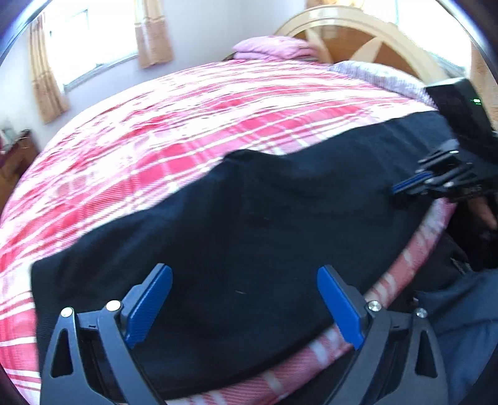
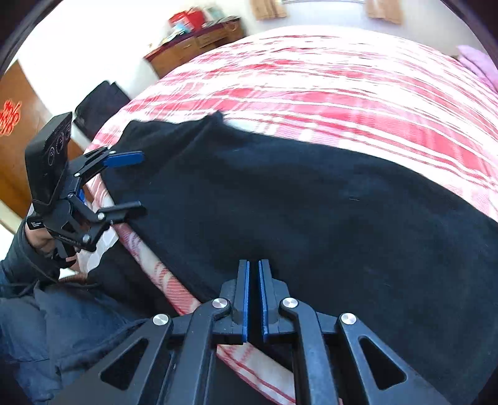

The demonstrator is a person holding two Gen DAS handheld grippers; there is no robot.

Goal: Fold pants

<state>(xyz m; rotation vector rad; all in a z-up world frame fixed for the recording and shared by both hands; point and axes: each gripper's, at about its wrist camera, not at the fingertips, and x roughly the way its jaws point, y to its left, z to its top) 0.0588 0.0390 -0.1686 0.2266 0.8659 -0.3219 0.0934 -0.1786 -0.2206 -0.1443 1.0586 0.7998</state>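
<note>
1. The dark pants (image 1: 249, 224) are lying flat along the near edge of the bed (image 1: 174, 124). In the left wrist view their long axis is running from 8 o'clock up to 2 o'clock, and one cut end is sitting at 8 o'clock.
2. The left gripper (image 1: 244, 299) is hovering over this end with its blue pads (image 1: 149, 303) wide apart, released and grasping nothing.
3. The right gripper (image 2: 253, 296) is hanging over the other part of the pants; its jaws are almost clenched, a thin gap is showing, and no cloth is between them.
4. The bed cover is showing a red and white check pattern, and a pink pillow (image 1: 270, 46) is lying at 12 o'clock before the curved wooden headboard (image 1: 358, 28).
5. In the right wrist view a wooden dresser (image 2: 193, 46) is standing at 11 o'clock.
</note>
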